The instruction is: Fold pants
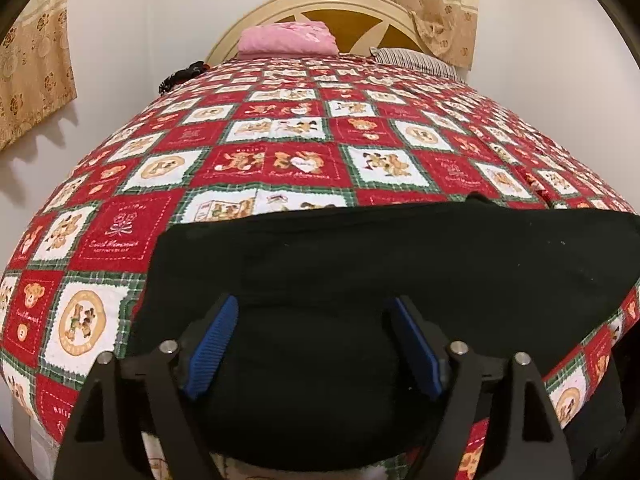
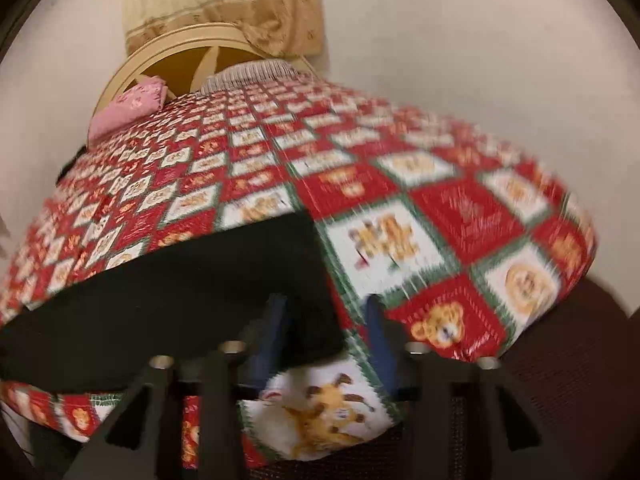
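Observation:
Black pants (image 1: 360, 256) lie flat across the near end of a bed with a red, white and green bear quilt (image 1: 280, 132). My left gripper (image 1: 314, 312) is open, its blue pads either side of the pants' near edge, low over the cloth. In the right wrist view the pants (image 2: 180, 288) stretch to the left, and their right corner lies between the fingers of my right gripper (image 2: 326, 316). That gripper is open over the quilt (image 2: 460, 216). The right view is blurred.
A pink folded cloth (image 1: 286, 38) and a striped pillow (image 1: 416, 60) lie by the round headboard (image 1: 340, 4). A dark object (image 1: 182, 76) sits at the bed's far left edge. Curtains (image 1: 36, 60) hang on the walls. The bed's near edge drops off below the grippers.

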{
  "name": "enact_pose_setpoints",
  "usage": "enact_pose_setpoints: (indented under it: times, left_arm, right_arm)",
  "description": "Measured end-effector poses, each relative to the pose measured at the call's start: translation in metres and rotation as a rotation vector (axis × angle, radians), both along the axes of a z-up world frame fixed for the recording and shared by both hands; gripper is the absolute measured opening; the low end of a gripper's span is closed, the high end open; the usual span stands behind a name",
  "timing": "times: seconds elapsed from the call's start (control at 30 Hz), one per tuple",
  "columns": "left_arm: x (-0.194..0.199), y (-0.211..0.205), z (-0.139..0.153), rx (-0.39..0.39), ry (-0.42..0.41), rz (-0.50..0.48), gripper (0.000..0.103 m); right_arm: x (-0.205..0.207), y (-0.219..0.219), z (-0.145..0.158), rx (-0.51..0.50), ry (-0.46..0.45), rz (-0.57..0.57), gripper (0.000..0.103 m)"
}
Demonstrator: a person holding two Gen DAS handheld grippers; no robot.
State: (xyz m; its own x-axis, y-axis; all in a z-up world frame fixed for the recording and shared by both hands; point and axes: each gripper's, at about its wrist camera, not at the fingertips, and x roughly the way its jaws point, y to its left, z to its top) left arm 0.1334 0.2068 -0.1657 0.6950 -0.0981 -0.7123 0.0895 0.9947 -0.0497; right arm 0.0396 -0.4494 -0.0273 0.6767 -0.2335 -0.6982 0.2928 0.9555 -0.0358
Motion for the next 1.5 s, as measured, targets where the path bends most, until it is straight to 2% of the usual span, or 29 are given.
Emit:
enact_pose_setpoints:
  times: [0.13,0.27,0.4,0.53,0.6,0.67,0.73,0.83,0.93,1.0,1.1,1.2,1.33,1.47,1.5]
  left_arm:
    - [0.001,-0.006,-0.001,0.026,0.007,0.005,0.090]
    - [0.001,-0.010,-0.002,0.035,0.011,0.013,0.094]
    - [0.002,-0.012,-0.003,0.043,0.015,0.013,0.098]
    - [0.003,-0.014,-0.003,0.047,0.019,0.012,0.099]
    - [0.003,-0.014,-0.003,0.046,0.019,0.015,0.099]
    - [0.000,-0.015,0.000,0.044,0.013,0.029,0.099]
    - [-0.005,-0.018,0.005,0.033,-0.007,0.037,0.099]
    - [-0.010,-0.025,0.012,0.029,-0.030,0.027,0.099]
    - [-0.013,-0.035,0.021,0.039,-0.057,0.017,0.099]
    - [-0.012,-0.039,0.025,0.016,-0.070,0.015,0.099]
    - [-0.009,-0.043,0.026,-0.010,-0.071,0.017,0.099]
    - [-0.006,-0.048,0.024,-0.023,-0.059,0.025,0.099]
    - [-0.010,-0.055,0.023,-0.026,-0.048,0.018,0.099]
    - [-0.013,-0.058,0.021,-0.018,-0.037,0.019,0.099]
    - [-0.013,-0.057,0.021,-0.017,-0.033,0.022,0.099]
  right_arm:
    - [0.014,0.059,0.008,-0.137,-0.005,0.135,0.054]
    - [0.030,0.120,-0.002,-0.125,0.021,0.339,0.054]
    - [0.042,0.165,-0.023,-0.124,0.061,0.465,0.054]
    - [0.046,0.189,-0.048,-0.114,0.114,0.525,0.054]
    - [0.049,0.188,-0.066,-0.090,0.183,0.515,0.055]
    - [0.043,0.186,-0.072,-0.095,0.168,0.524,0.055]
    - [0.034,0.184,-0.065,-0.097,0.151,0.535,0.055]
    - [0.016,0.160,-0.043,-0.069,0.058,0.488,0.055]
    - [-0.003,0.107,-0.022,-0.018,-0.030,0.322,0.055]
    - [-0.020,0.063,-0.010,0.050,-0.092,0.176,0.055]
    - [-0.035,0.009,-0.002,0.161,-0.122,0.017,0.055]
    - [-0.038,-0.018,-0.001,0.229,-0.151,-0.023,0.055]
    - [-0.019,-0.039,-0.012,0.342,-0.131,-0.017,0.055]
    - [0.000,-0.050,-0.036,0.370,-0.095,-0.053,0.055]
    - [0.001,-0.052,-0.039,0.372,-0.112,-0.053,0.055]
